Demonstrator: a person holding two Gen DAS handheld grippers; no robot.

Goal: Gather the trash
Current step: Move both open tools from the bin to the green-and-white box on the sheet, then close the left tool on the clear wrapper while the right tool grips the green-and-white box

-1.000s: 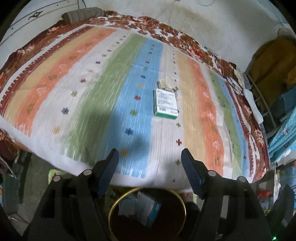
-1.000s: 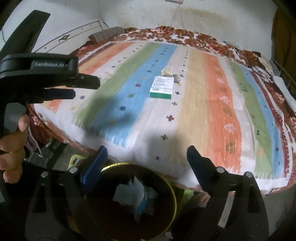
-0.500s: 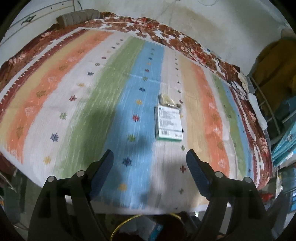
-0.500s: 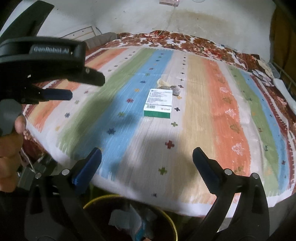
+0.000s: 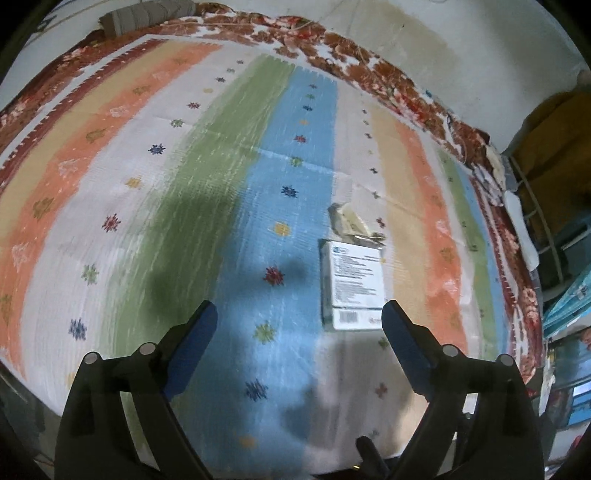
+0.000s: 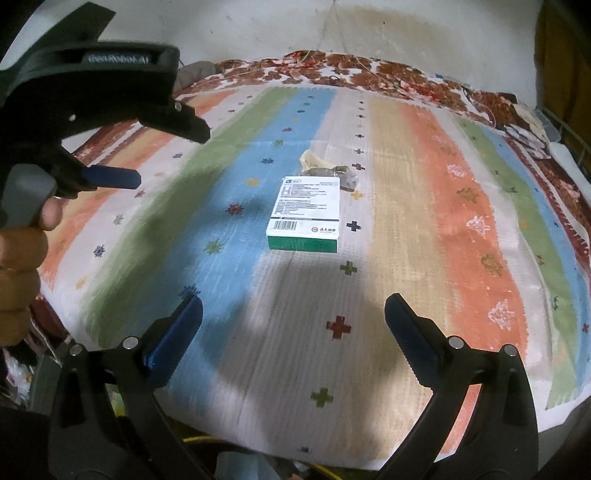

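Observation:
A white box with a green edge (image 5: 352, 284) (image 6: 304, 212) lies flat on the striped bed cover (image 5: 184, 184) (image 6: 443, 221). Crumpled wrapper scraps (image 5: 351, 225) (image 6: 328, 170) lie just behind it. My left gripper (image 5: 299, 314) hovers over the cover with its jaws opening and nothing between them; the box sits just ahead of its right finger. In the right wrist view, this left gripper (image 6: 166, 158) shows at upper left, held by a hand (image 6: 22, 258). My right gripper (image 6: 293, 314) is open and empty, with the box ahead of it at centre.
A yellow bin rim (image 6: 199, 439) peeks out below the bed's near edge. A grey roll (image 5: 147, 14) lies at the bed's far left corner, against a stained wall. Yellow cloth (image 5: 554, 147) and blue clutter (image 5: 569, 295) crowd the right side.
Both grippers have moved forward from above the bin to over the bed, closer to the box. The bin has dropped almost out of view. Both pairs of jaws stand wider.

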